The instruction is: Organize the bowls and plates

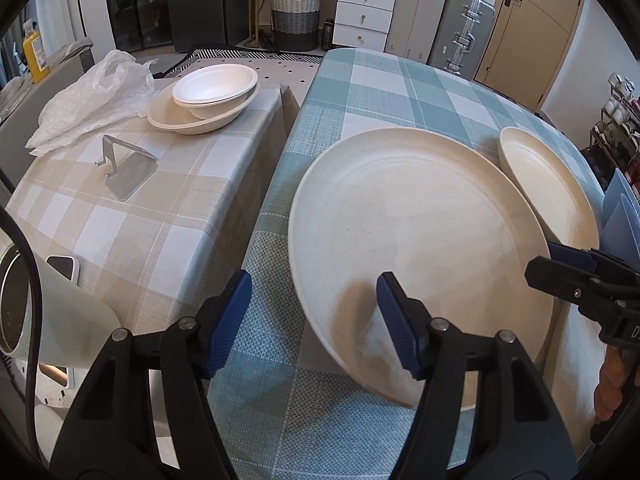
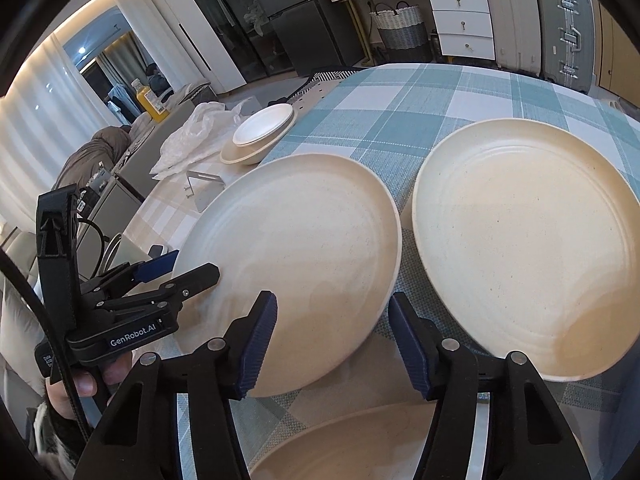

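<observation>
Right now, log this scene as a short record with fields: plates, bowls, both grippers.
plates: first plate and second plate side by side on the blue check cloth; third plate partly seen below the right gripper
bowls: stacked bowls on the beige check cloth
left gripper: open, fingers straddling the first plate's left rim
right gripper: open, fingers straddling its near-right rim

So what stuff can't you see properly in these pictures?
- Third plate: right wrist view, cut off by the bottom edge and the right claw.
- Phone: left wrist view, half behind a white curved thing.
- Yellow bottle label: too small.
- Blue items: cut by the right edge.
</observation>
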Demonstrator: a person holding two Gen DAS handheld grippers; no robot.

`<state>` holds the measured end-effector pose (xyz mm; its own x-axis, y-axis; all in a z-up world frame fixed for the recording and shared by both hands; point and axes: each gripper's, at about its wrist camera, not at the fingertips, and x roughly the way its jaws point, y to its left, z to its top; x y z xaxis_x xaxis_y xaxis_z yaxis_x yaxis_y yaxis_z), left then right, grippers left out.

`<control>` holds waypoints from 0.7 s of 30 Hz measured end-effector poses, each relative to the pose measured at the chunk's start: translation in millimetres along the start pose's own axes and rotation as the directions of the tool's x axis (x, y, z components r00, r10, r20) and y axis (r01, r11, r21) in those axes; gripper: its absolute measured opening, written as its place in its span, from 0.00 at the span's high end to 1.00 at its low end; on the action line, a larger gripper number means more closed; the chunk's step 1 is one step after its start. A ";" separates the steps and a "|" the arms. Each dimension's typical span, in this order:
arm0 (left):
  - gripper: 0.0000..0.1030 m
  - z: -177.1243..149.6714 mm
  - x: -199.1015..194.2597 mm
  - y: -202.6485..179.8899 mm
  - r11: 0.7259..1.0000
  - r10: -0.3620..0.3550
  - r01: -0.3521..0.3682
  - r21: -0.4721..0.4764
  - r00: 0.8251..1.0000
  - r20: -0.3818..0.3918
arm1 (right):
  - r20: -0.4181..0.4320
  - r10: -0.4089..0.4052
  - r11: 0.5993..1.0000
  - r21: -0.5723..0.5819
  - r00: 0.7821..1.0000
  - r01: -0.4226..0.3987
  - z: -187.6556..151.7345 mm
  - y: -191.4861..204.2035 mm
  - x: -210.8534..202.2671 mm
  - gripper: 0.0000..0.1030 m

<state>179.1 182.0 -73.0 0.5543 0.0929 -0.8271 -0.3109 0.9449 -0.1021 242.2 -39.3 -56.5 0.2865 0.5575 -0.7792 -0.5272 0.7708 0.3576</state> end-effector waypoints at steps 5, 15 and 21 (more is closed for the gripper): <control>0.52 1.4 2.4 2.9 1.000 -0.022 0.021 -0.014 1.000 -0.010 | -0.002 -0.017 1.000 0.007 1.000 0.017 1.7 -4.3 1.2 0.51; 0.76 -0.1 -0.1 0.5 0.999 -0.041 0.041 -0.006 0.999 -0.011 | 0.012 -0.030 0.999 0.023 0.999 0.030 1.7 -9.2 -1.5 0.63; 0.80 -1.2 -1.8 0.5 0.999 -0.040 0.040 -0.012 0.999 -0.006 | 0.025 -0.048 0.999 0.014 0.999 0.047 -0.5 -7.5 -4.6 0.69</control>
<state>177.1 181.9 -72.2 0.5616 0.0532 -0.8257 -0.2974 0.9442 -0.1415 244.4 -47.8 -55.9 0.3311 0.5276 -0.7823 -0.5017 0.8006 0.3276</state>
